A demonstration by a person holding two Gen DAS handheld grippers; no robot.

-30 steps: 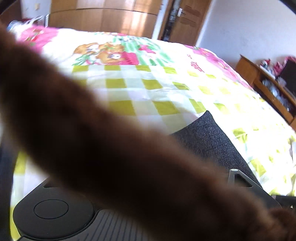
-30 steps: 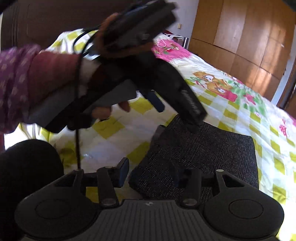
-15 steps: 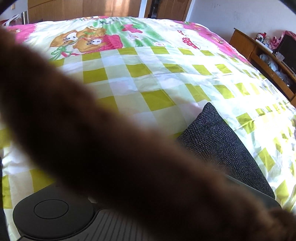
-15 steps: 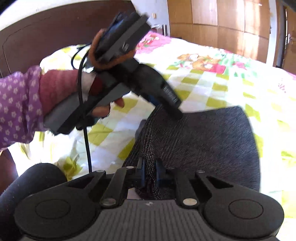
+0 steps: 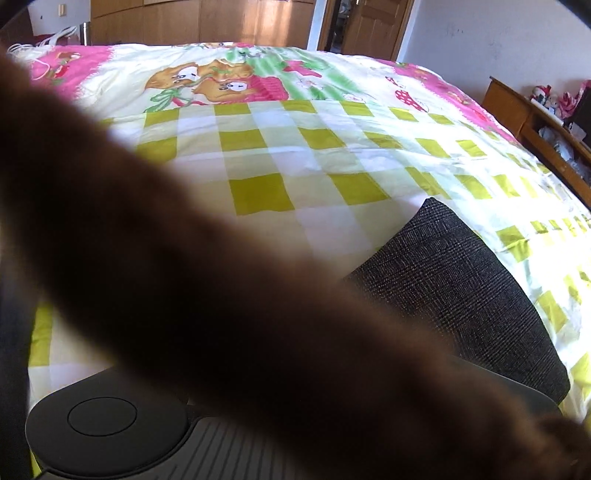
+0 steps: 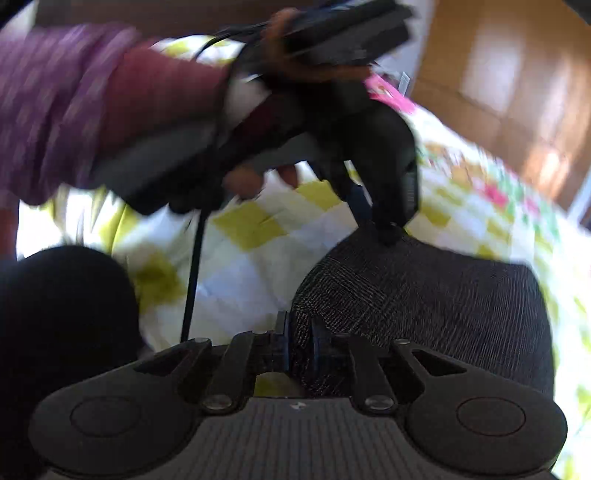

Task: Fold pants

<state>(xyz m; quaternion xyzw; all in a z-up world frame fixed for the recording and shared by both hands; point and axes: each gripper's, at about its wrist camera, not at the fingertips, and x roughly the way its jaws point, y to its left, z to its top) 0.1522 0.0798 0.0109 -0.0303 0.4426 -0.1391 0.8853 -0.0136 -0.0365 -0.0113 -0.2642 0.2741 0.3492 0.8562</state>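
Folded dark grey checked pants (image 6: 424, 306) lie on the yellow-checked bedspread (image 6: 251, 229). In the right wrist view my right gripper (image 6: 299, 332) is shut on their near left edge, and the cloth bunches between its blue pads. A hand in a purple sleeve (image 6: 48, 103) holds my left gripper (image 6: 389, 230). Its jaws are closing on the far left edge of the pants, where the fabric rises to a small peak at the tips. In the left wrist view a blurred brown band (image 5: 221, 295) hides the fingers, and the pants (image 5: 454, 288) show at the lower right.
The bedspread (image 5: 295, 173) stretches far ahead with a pink and green cartoon border. A wooden wardrobe (image 5: 221, 22) and a door (image 5: 373, 26) stand behind the bed, and a low wooden shelf (image 5: 524, 114) at the right. A black cable (image 6: 194, 277) hangs from the left gripper.
My right gripper went from open to shut on the near edge of the pants. The left gripper came down and closed on the far edge. Both edges now stand a little raised.
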